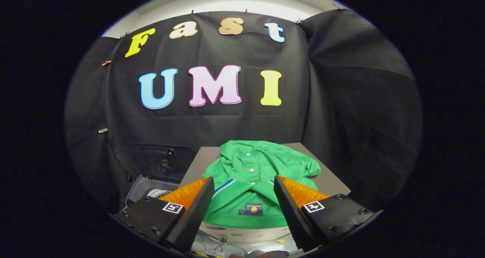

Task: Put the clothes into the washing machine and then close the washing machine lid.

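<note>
My claw is spread wide and holds nothing; both fingers stand apart, with the collar of the green shirt lying between their tips and a little beyond. The shirt is bunched on a grey board straight ahead of me. Off to the left of my left finger, lower than the board, I can see the open tub of the washing machine, with its dark lid standing up behind it.

My worry is the grab. If I close on the collar alone, I judge the rest of the shirt may trail and snag on the board's edge or hang over the tub's rim. Then the lid could shut on cloth. A shallow pinch might also slip off mid-carry.
</note>
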`<state>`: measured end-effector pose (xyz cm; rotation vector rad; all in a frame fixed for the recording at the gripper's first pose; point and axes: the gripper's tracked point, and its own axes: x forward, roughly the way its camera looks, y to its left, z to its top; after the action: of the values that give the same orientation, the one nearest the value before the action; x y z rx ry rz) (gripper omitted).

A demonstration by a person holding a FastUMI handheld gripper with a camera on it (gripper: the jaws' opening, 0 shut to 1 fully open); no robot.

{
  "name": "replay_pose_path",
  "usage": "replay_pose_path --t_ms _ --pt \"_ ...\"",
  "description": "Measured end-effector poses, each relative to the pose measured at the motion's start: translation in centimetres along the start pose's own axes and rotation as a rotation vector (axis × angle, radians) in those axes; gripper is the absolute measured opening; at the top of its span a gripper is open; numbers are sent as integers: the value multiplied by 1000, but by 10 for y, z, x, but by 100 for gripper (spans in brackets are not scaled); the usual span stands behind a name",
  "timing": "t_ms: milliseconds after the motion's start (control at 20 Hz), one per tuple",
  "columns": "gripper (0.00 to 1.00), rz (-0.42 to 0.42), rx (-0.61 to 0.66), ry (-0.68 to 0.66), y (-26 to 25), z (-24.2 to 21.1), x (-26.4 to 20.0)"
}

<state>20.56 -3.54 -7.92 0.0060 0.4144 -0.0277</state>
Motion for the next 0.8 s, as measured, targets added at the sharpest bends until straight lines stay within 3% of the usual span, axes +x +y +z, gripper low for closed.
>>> replay_pose_path --t_ms 550,800 --pt "99 -14 19 172 -3 -8 87" --pt "99 -31 8 291 -3 -41 111"
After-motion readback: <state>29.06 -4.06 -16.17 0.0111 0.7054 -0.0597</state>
